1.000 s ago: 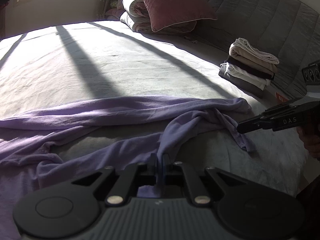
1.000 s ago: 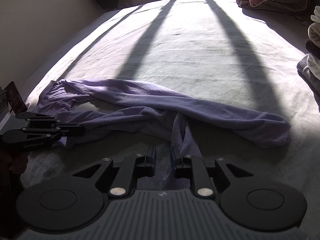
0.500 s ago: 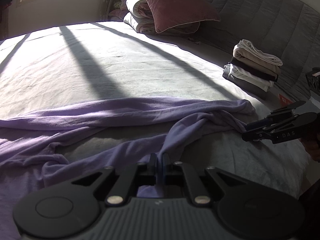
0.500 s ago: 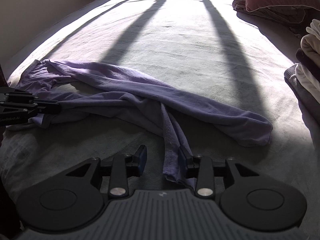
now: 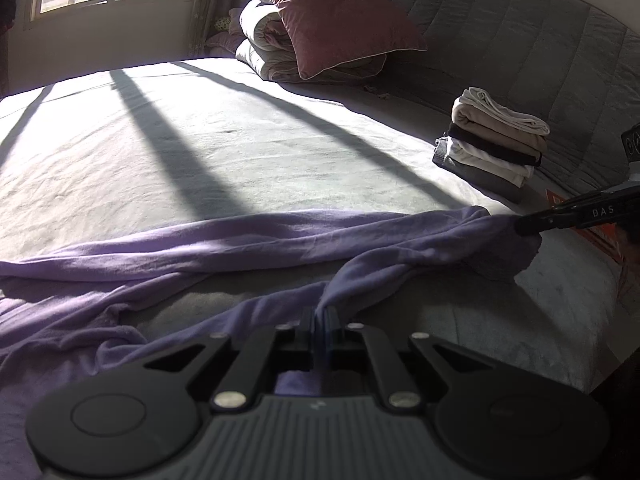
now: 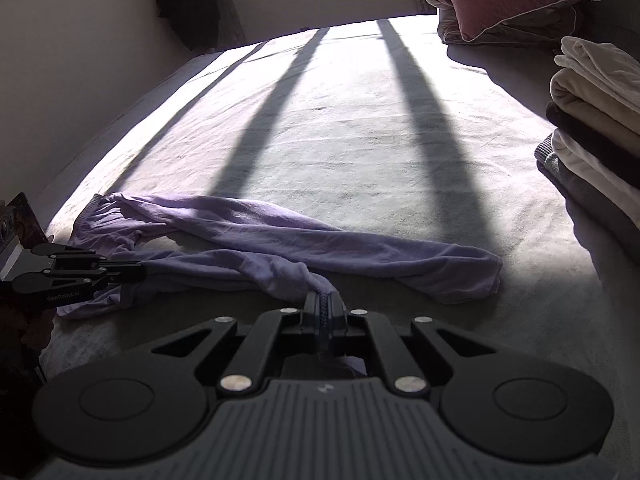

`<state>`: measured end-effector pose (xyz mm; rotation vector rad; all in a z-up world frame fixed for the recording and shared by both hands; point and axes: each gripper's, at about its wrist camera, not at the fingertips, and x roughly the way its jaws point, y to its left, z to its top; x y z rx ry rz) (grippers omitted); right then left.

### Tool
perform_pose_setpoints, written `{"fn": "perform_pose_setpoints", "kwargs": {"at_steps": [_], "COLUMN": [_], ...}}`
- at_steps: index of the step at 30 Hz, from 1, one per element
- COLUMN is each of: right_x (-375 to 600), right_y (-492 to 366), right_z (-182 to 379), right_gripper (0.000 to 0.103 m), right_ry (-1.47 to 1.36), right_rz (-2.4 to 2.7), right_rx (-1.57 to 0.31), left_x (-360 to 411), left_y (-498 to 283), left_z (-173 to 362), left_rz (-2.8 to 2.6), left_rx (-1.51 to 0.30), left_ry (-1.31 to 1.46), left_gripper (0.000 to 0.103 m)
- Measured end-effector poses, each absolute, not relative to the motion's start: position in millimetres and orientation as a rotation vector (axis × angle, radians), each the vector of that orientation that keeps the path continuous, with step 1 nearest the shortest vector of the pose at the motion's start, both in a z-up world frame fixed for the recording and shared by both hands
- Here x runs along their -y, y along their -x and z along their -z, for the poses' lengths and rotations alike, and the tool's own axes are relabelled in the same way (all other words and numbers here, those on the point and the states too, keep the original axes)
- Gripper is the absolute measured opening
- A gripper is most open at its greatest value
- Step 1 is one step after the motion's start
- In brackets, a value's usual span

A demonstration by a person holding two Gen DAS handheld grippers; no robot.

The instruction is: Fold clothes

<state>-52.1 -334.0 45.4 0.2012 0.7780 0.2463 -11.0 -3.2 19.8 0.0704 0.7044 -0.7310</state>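
Lavender trousers (image 6: 280, 240) lay crumpled across the near part of the bed (image 6: 360, 140), waistband end toward the left edge, one leg stretched out to the right, the other leg bunched and drawn toward the front.

Left gripper (image 5: 320, 316): jaws closed tight on a fold of the lavender cloth; the fabric rose from the sheet into the pinch. In the right wrist view the same gripper (image 6: 138, 272) sat at the left side, its tip on the cloth near the waistband end.

Right gripper (image 6: 322, 304): jaws had just been closing and stood clamped on the hem end of the bunched leg, cloth visible between the pads. In the left wrist view its tip (image 5: 520, 226) met the garment's far right end, which was lifted a little off the sheet.

A stack of folded clothes (image 5: 492, 140) stood at the right edge of the bed against the grey quilted headboard (image 5: 540, 40). A dark red pillow (image 5: 336, 12) leaned on a rolled duvet (image 5: 260, 36) at the far end. Sunlight with barred shadows crossed the sheet.
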Motion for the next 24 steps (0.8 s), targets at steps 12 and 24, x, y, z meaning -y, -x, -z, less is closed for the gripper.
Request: {"fn": "perform_pose_setpoints", "kwargs": {"at_steps": [12, 24], "right_x": [378.5, 389.6], "right_y": [61.6, 25.7], "right_z": [-51.4, -18.3], "right_gripper": [0.004, 0.003], "right_ry": [-0.203, -0.146], "right_rz": [-0.047, 0.107], "right_rx": [-0.777, -0.797], "left_x": [2.2, -20.6], "left_y": [36.8, 32.5], "left_z": [-5.9, -8.2], "left_rz": [1.003, 0.935], "left_rx": [-0.842, -0.827], "left_ry": [-0.221, -0.184], "left_gripper": [0.012, 0.033]}}
